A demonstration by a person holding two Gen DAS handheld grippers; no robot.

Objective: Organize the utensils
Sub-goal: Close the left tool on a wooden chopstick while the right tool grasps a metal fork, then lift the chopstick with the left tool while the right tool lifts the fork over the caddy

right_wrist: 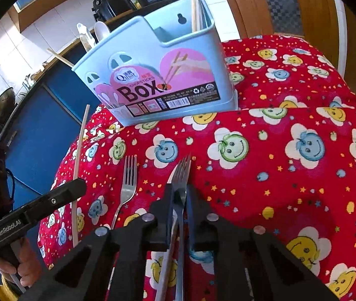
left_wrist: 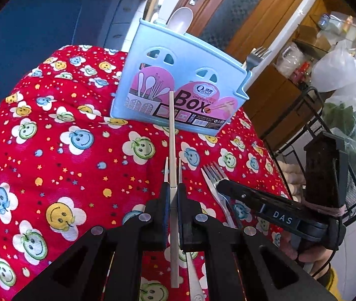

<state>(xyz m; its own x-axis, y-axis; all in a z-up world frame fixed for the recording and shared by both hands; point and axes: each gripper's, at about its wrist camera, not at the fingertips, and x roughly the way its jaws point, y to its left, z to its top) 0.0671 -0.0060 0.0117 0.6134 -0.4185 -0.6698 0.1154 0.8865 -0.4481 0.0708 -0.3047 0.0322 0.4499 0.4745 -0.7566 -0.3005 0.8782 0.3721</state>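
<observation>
A light blue utensil box stands on the red cloth and holds a white spoon, a fork and wooden sticks. My left gripper is shut on a pale chopstick that points up toward the box; the right wrist view shows this gripper with its chopstick at the left. My right gripper is shut on a metal fork just above the cloth. A second fork lies flat between the grippers.
The table wears a red cloth with smiley flowers. A blue cabinet stands behind it to the left. To the right are a black wire rack, plastic bags and a wooden door. A hand grips the left tool.
</observation>
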